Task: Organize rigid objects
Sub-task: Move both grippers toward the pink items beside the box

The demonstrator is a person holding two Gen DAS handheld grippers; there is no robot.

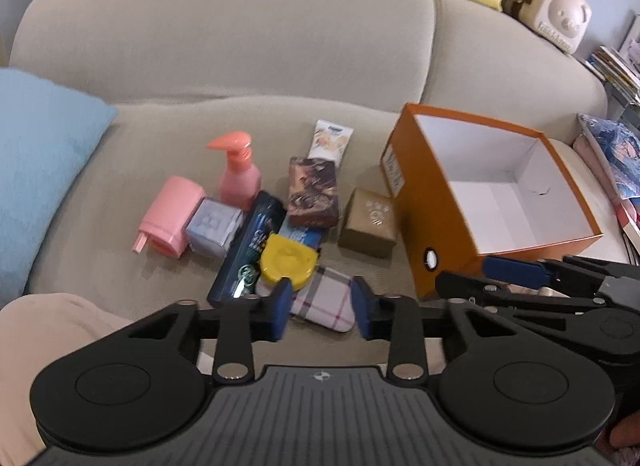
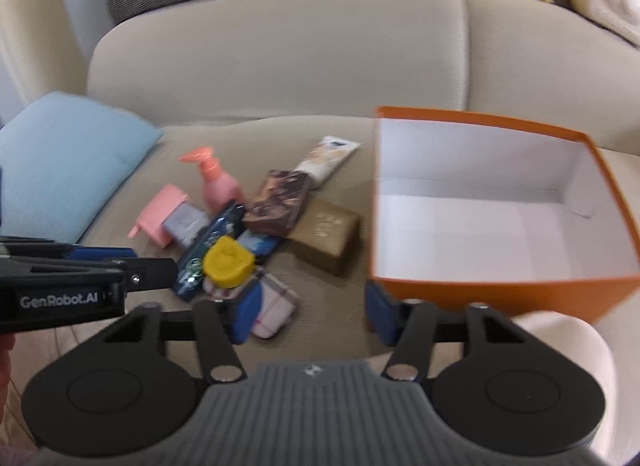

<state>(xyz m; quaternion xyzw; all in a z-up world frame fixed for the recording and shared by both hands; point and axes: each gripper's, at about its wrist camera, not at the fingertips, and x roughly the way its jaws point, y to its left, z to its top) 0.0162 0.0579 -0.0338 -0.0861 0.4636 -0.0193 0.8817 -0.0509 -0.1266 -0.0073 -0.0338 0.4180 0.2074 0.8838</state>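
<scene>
Two grippers hang over my sofa [image 1: 224, 45], both tilted down at a pile of small things. My left gripper [image 1: 320, 312] has its jaws apart with nothing pinched; the checked case [image 1: 324, 304] lies on the seat beyond the gap, below the yellow lid [image 1: 286, 262]. My right gripper [image 2: 312, 312] is also apart and empty, with its right finger [image 2: 382, 312] just by the near corner of the orange box [image 2: 500, 290]. That box stands open to the right of the pile. Pink pump bottle [image 1: 238, 175], pink holder [image 1: 170, 215], dark tube [image 1: 246, 250], brown box [image 1: 370, 227], patterned box [image 1: 312, 191] and cream tube [image 1: 330, 141] lie clustered left of it. I cannot tell which of them touch.
</scene>
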